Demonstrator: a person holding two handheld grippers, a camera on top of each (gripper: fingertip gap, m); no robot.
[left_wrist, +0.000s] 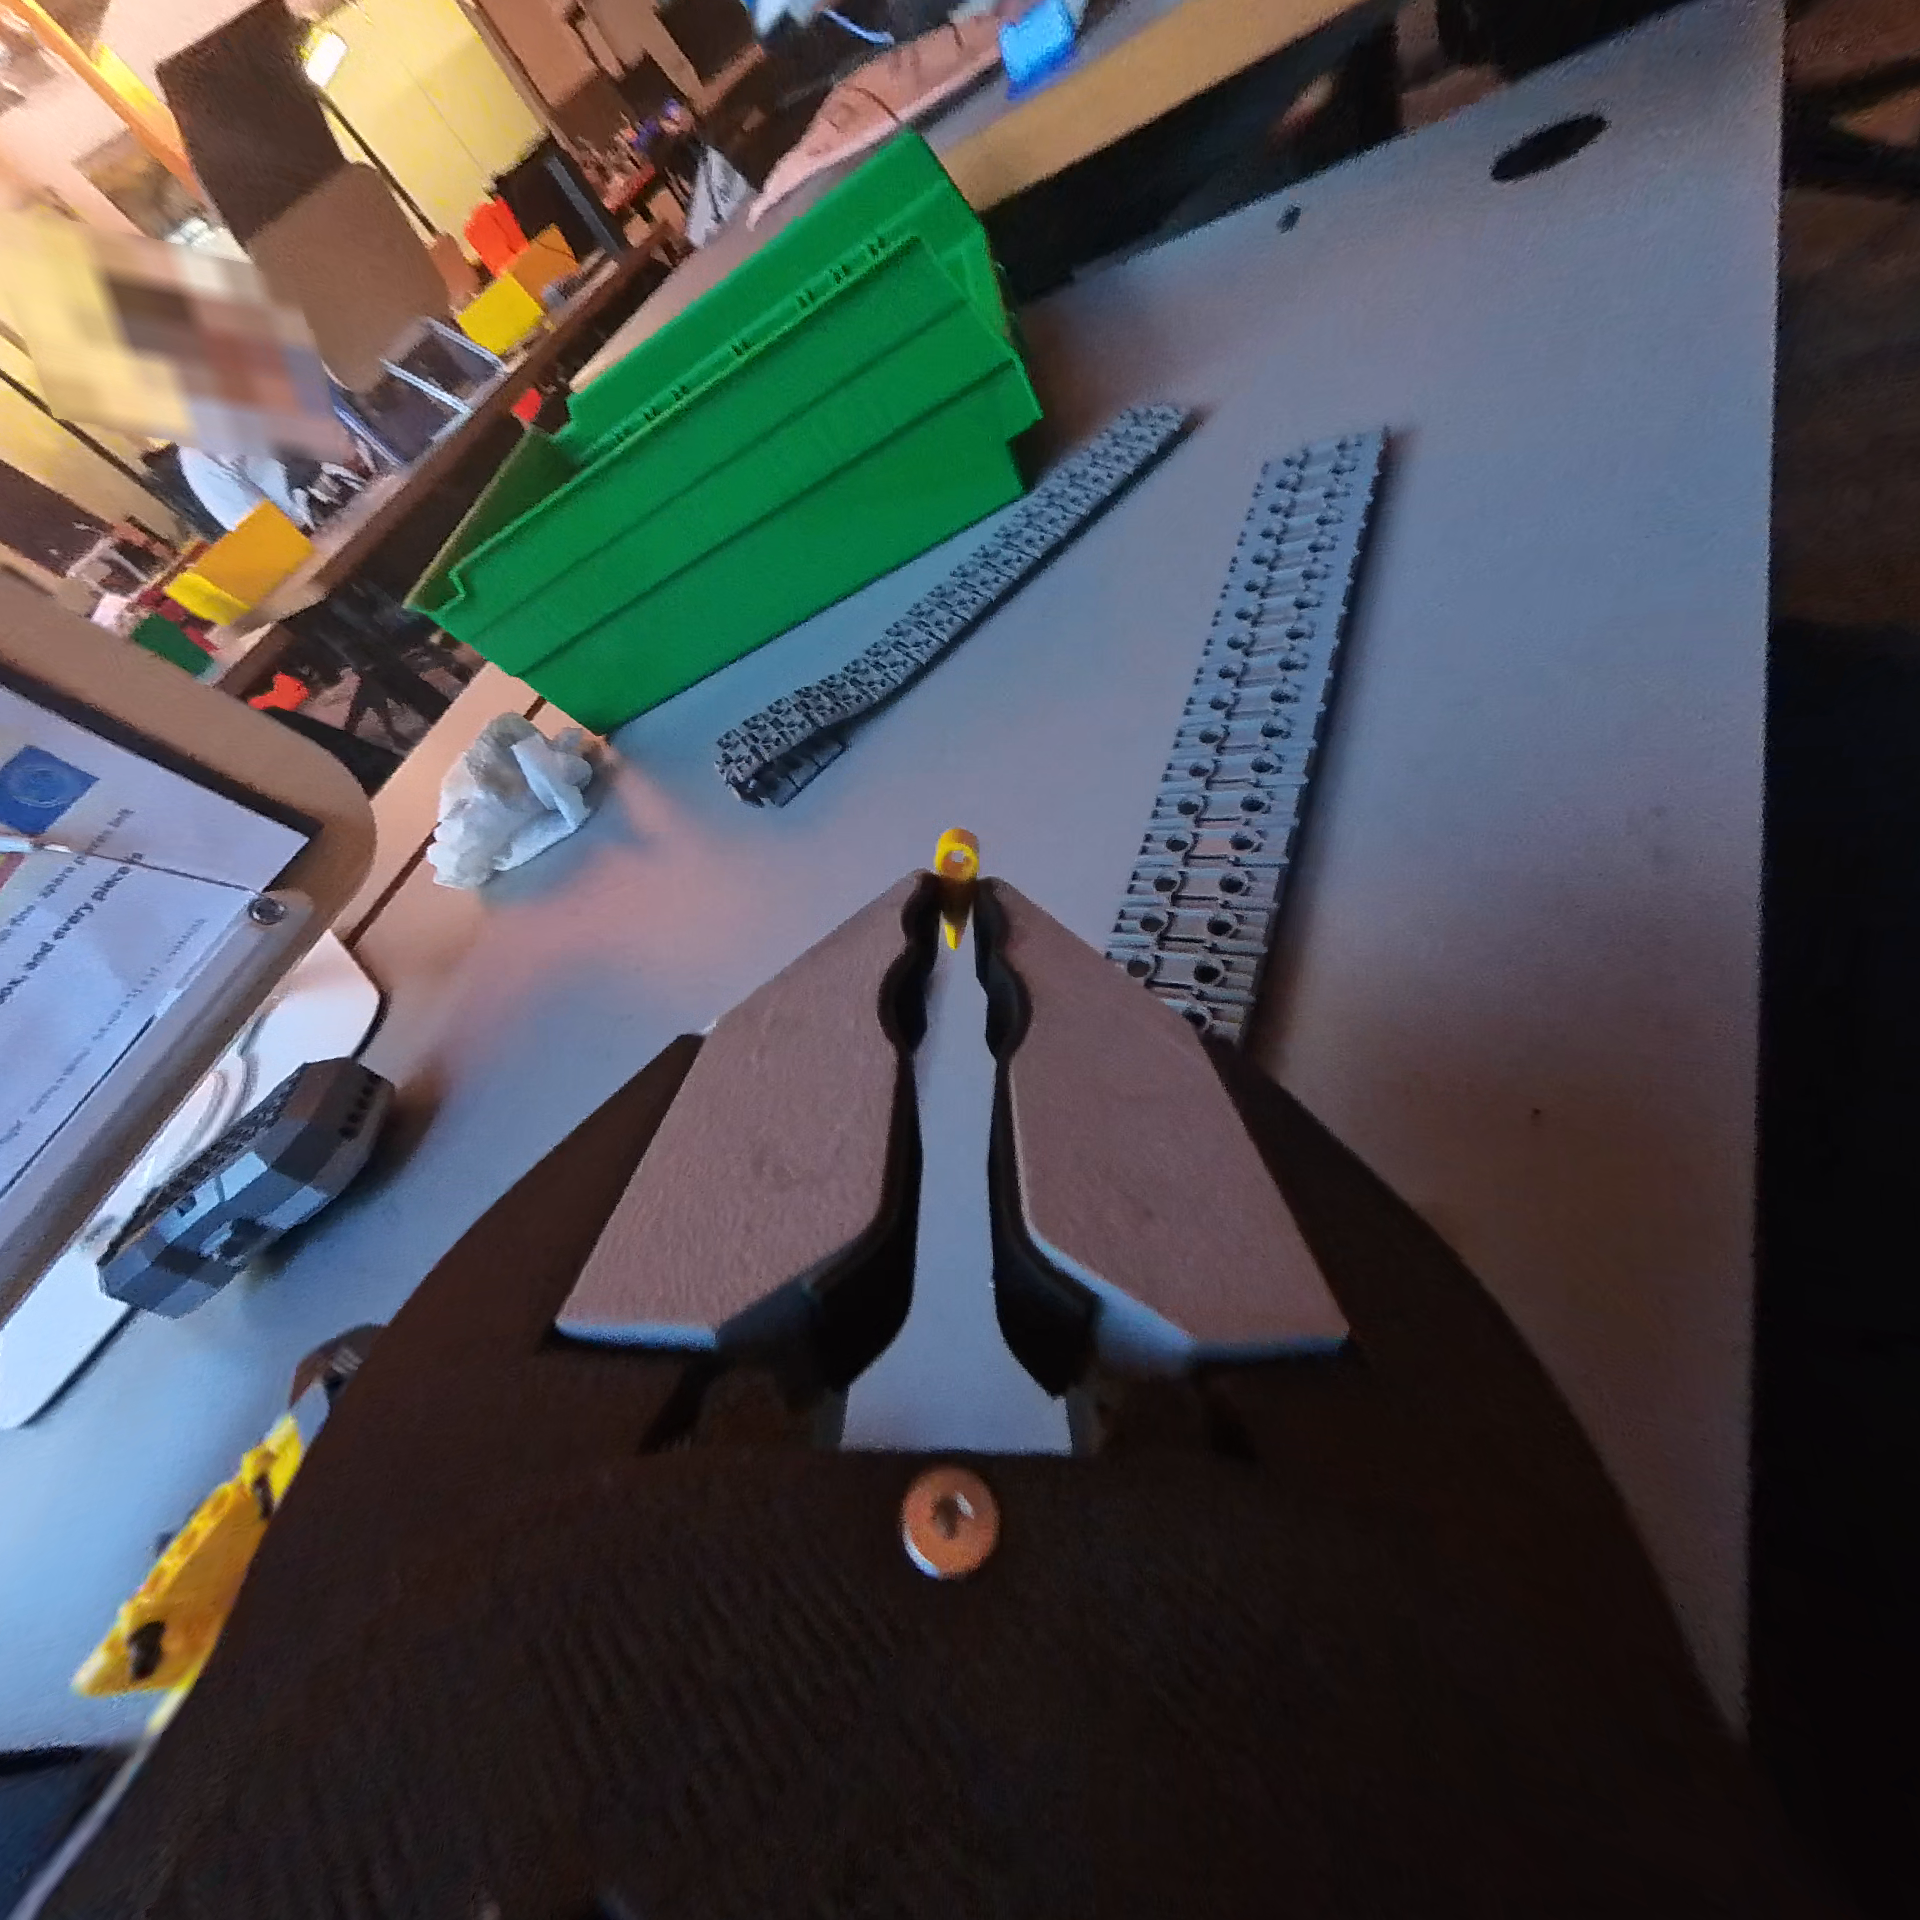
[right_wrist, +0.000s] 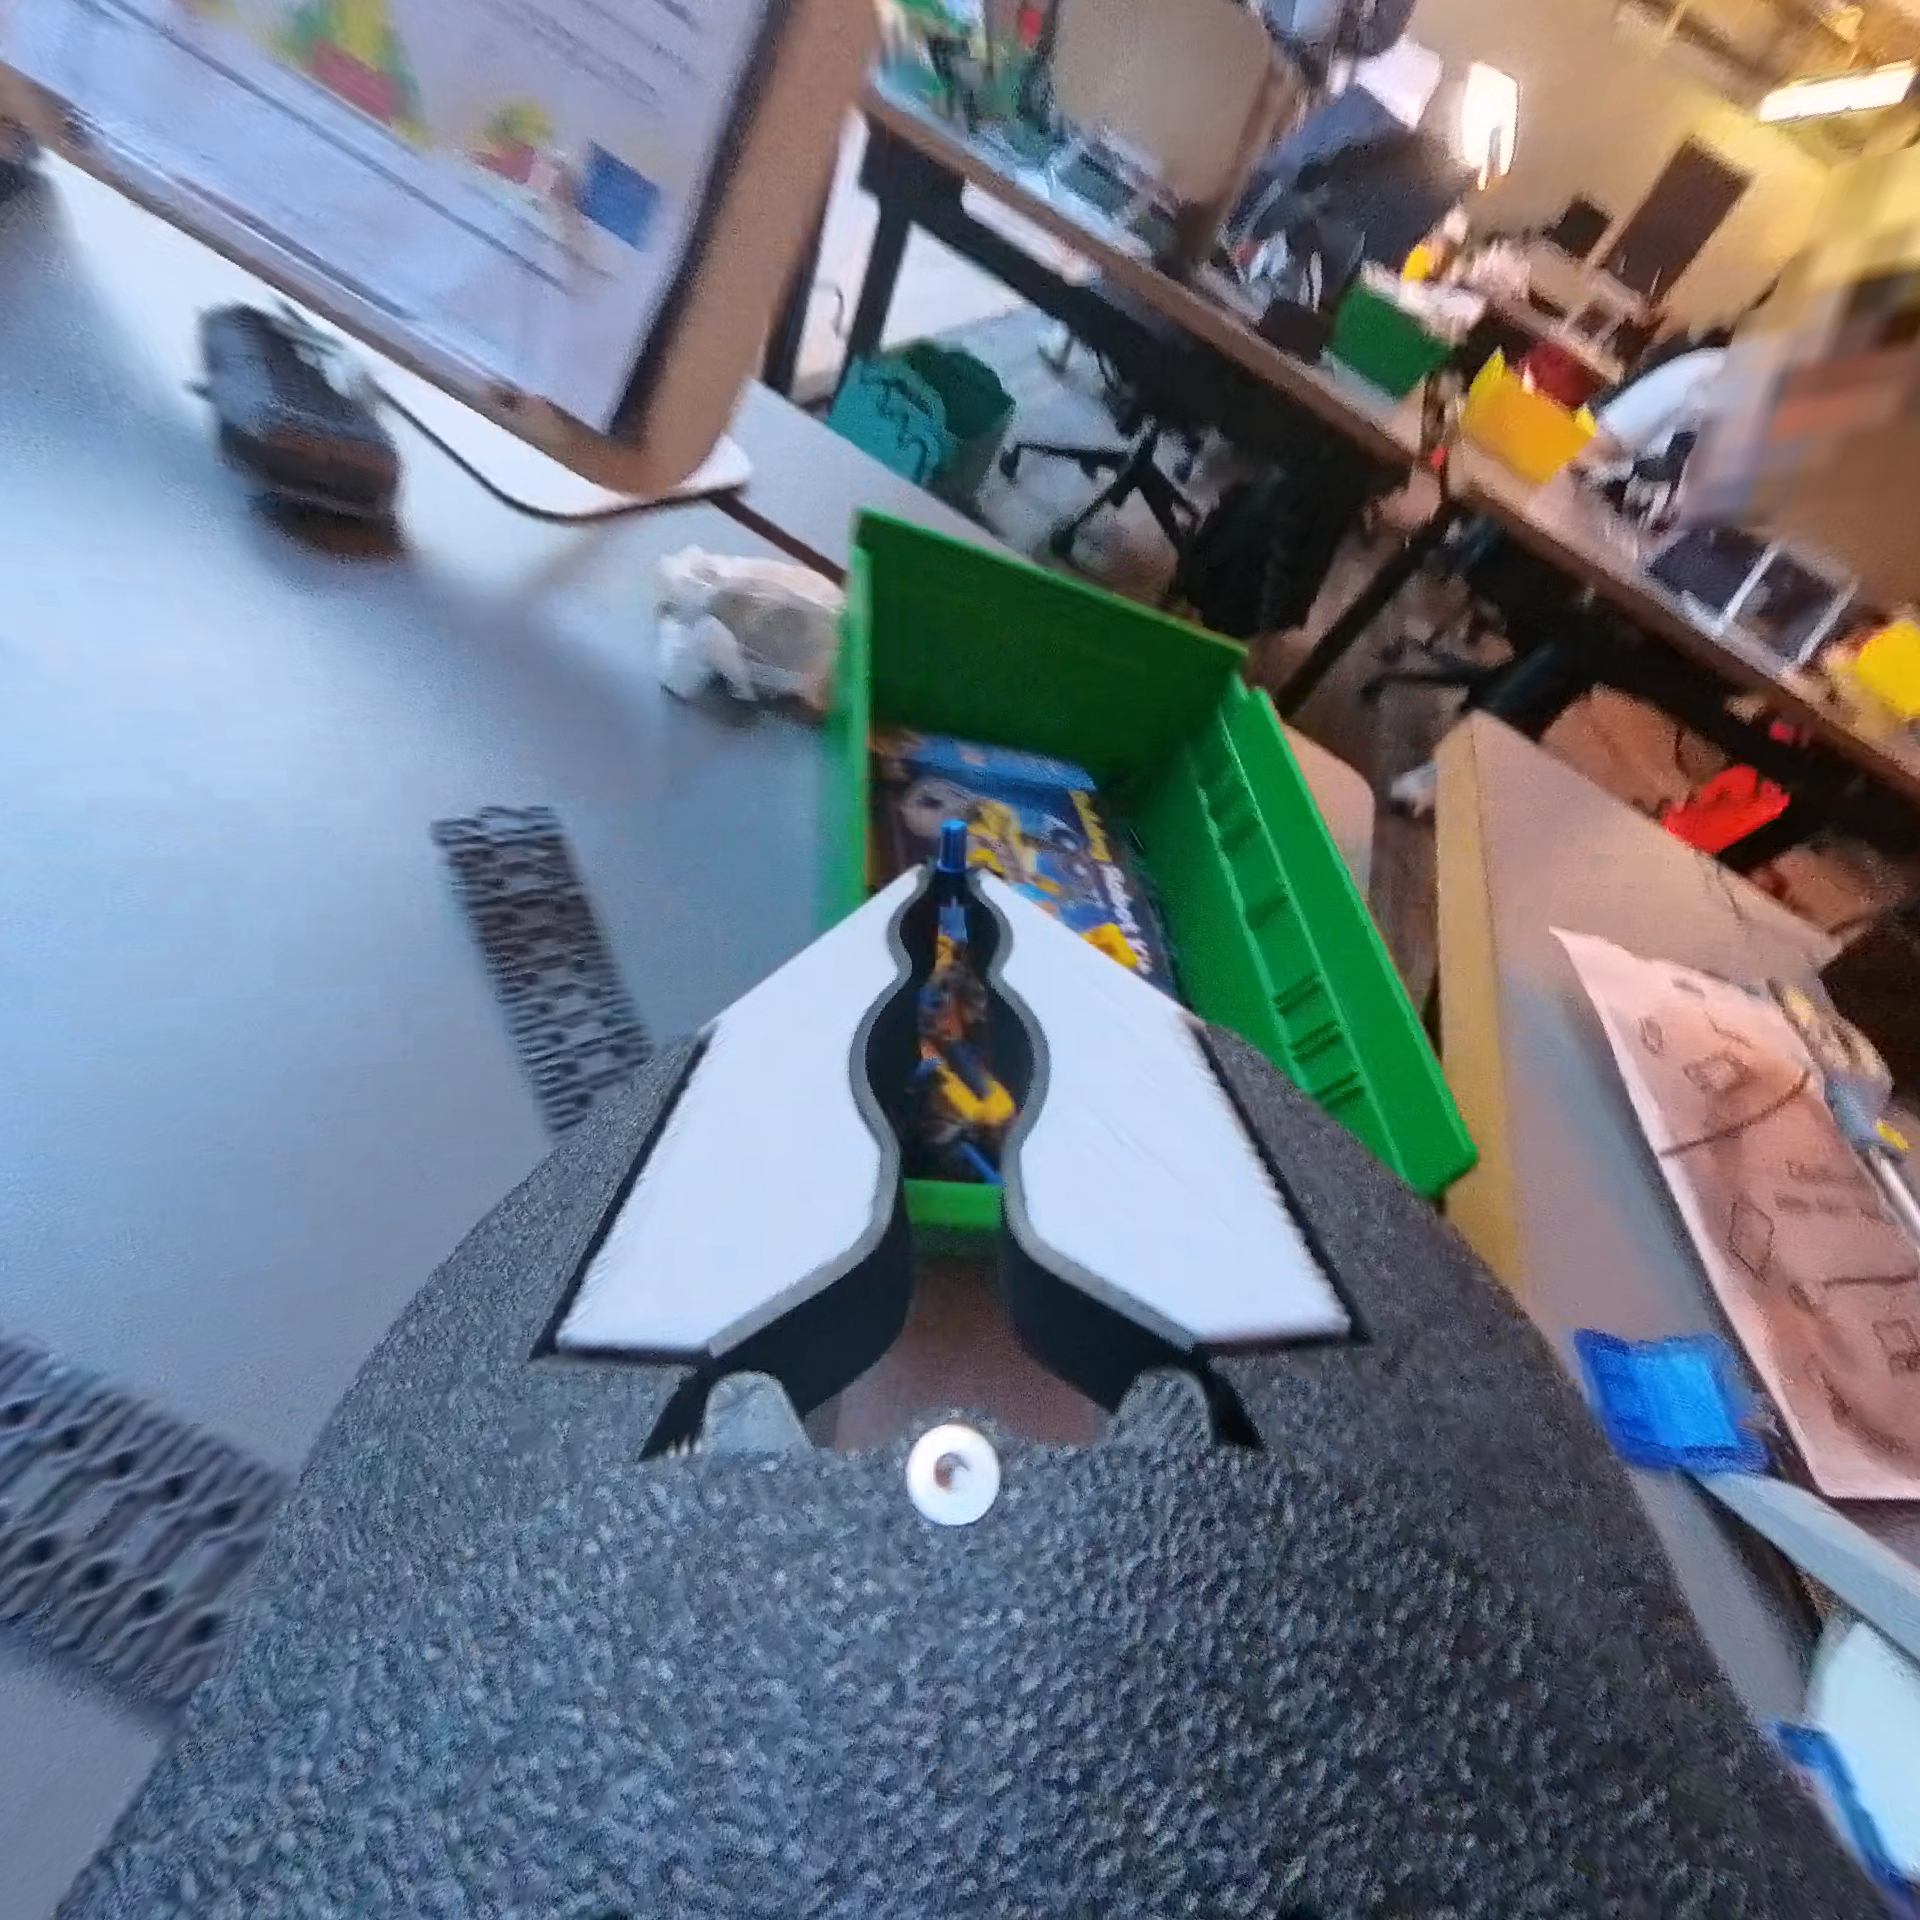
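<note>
My left gripper (left_wrist: 956, 888) is shut on a small yellow plastic piece (left_wrist: 957, 862) that sticks out past its tips, above the grey table (left_wrist: 1507, 436). Two grey studded track strips lie ahead: a flat one (left_wrist: 1257, 727) to the right and a darker one (left_wrist: 956, 603) with a curled end. My right gripper (right_wrist: 951, 883) is shut on a small blue pin (right_wrist: 952, 847), held over the open green bin (right_wrist: 1049, 644), which holds a colourful printed box (right_wrist: 997, 800). The green bin also shows in the left wrist view (left_wrist: 748, 499).
A crumpled white wrapper (left_wrist: 514, 790) lies next to the bin. A dark grey brick-built block (left_wrist: 249, 1184) sits by a framed board (left_wrist: 125, 935) on a stand. A yellow part (left_wrist: 187, 1600) is at lower left. A printed sheet (right_wrist: 1766, 1195) and blue piece (right_wrist: 1662, 1397) lie on the neighbouring table. My right fingertips sit around 30 centimetres from my left ones.
</note>
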